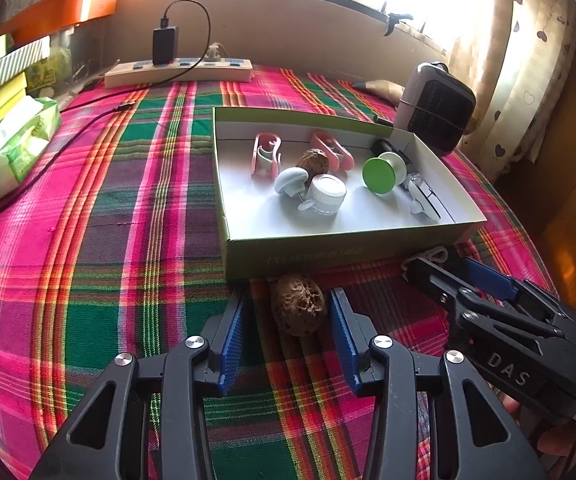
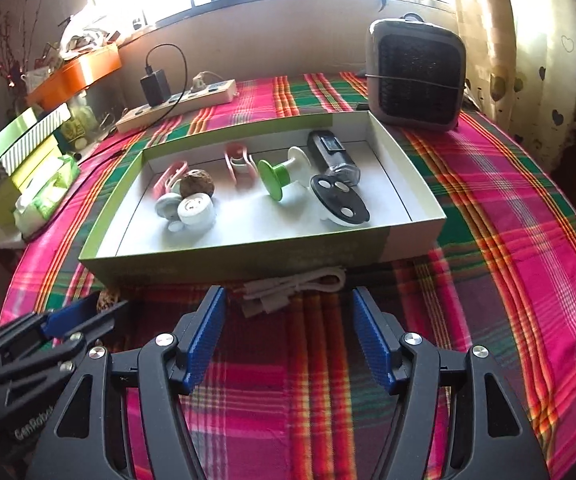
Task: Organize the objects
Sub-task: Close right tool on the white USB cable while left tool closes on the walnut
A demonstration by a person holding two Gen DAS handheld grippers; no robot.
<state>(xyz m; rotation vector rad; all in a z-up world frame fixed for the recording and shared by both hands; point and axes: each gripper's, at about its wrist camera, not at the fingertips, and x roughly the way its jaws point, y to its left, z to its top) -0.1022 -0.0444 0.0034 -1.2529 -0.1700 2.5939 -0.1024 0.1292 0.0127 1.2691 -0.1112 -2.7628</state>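
We hold both tools near the bench's near edge, each angled down toward the green box.

**Tool state.** Left tool: released, pads standing either side of the walnut w/o touching it; nut rests on the plaid cloth, just beside the box's near wall. Right tool: released, nothing between the pads; the bundled white cable lies just beyond the tips, against the box's near wall.

**Risks, near to far.**
1. Walnut is round and rough. If pads close off-centre, it may squirt out and roll across the cloth, poss. off the bench.
2. The two tools sit close together. Closing or lifting both at once may knock one against the other.
3. Cable is soft and loosely bundled. A grip on one loop only may let the rest uncoil and drag.
4. Cable hugs the box wall. A far-side pad may catch the wall and shove the box.
5. Box already holds pink clips, a second walnut, a green-capped piece etc. A careless drop may scatter them.

**Writing.** "DAS" on the right tool's arm; "GenRobot", partly cut off, on the left tool's body. Print on the box's near wall is too faint to read.
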